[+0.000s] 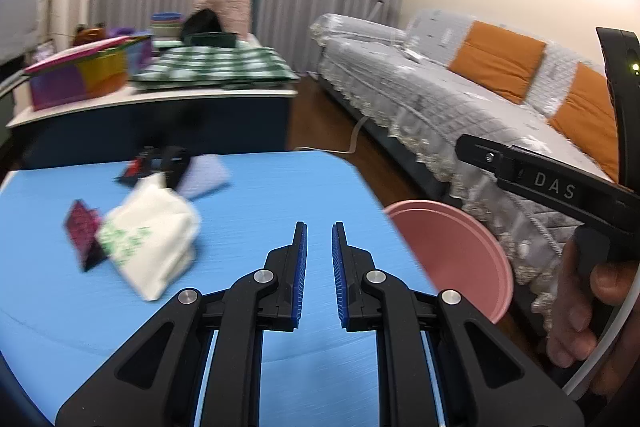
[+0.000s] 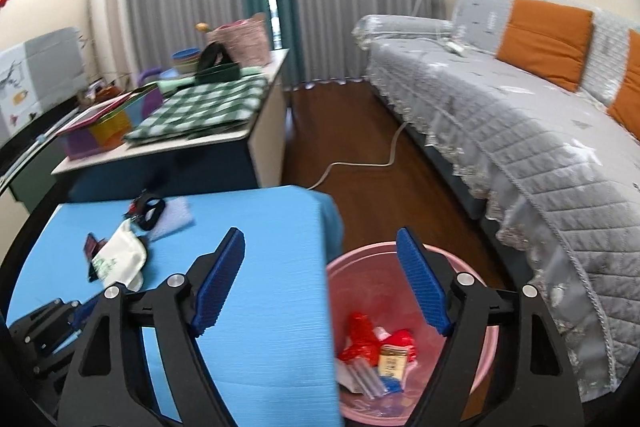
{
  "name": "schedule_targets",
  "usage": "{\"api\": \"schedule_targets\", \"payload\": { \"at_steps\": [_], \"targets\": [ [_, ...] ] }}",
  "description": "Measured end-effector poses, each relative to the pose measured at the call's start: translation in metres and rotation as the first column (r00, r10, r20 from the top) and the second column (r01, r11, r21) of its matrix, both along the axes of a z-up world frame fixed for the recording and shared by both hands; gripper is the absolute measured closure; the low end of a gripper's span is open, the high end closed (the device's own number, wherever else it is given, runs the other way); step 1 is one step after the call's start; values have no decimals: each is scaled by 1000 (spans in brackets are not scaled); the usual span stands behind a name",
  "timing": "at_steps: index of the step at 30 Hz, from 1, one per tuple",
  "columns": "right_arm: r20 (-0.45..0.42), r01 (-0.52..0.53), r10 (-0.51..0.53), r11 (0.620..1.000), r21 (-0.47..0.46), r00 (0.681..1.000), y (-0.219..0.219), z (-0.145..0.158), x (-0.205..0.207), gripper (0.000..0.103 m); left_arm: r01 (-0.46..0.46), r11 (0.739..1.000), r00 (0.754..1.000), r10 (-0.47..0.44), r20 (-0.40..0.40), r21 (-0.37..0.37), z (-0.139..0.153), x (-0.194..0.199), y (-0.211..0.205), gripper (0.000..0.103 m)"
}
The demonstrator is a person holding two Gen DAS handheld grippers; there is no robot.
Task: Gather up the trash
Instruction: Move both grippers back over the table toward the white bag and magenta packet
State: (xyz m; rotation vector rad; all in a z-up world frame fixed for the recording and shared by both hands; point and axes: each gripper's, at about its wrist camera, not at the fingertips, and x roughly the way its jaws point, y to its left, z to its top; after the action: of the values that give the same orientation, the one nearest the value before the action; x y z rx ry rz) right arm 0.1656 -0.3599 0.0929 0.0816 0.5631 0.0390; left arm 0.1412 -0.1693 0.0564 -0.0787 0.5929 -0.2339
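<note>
Inside pink bin (image 2: pixel 404 371), red wrappers (image 2: pixel 360 341), seen from right wrist only

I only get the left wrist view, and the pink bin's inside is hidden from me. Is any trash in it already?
Observer: Yes. The pink bin holds red wrappers and a small brown-labelled packet.
Operator: Is the right gripper carrying anything?
Observer: No. The right gripper is open with nothing between its jaws, poised over the blue table edge and the bin.
</note>
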Motion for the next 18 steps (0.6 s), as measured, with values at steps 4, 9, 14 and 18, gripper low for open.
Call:
{"api": "schedule_targets", "payload": {
  "at_steps": [4, 9, 14, 18],
  "targets": [
    [-3, -73, 73, 997, 21, 997, 22, -4, 2, 35, -70, 997, 997, 70, 12, 31, -7, -9, 27, 90],
    [-11, -148, 150, 984, 97, 989, 42, -10, 7, 38, -149, 987, 989, 149, 15, 62, -19, -13, 57, 90],
    [-12, -204, 208, 969, 138, 978, 65, -16, 14, 38, -209, 973, 978, 206, 39, 98, -23, -13, 81, 90],
    [-14, -235, 240, 962, 141, 971, 84, -19, 20, 39, -252, 960, 967, 247, 53, 120, -26, -12, 97, 90]
  ]
}}
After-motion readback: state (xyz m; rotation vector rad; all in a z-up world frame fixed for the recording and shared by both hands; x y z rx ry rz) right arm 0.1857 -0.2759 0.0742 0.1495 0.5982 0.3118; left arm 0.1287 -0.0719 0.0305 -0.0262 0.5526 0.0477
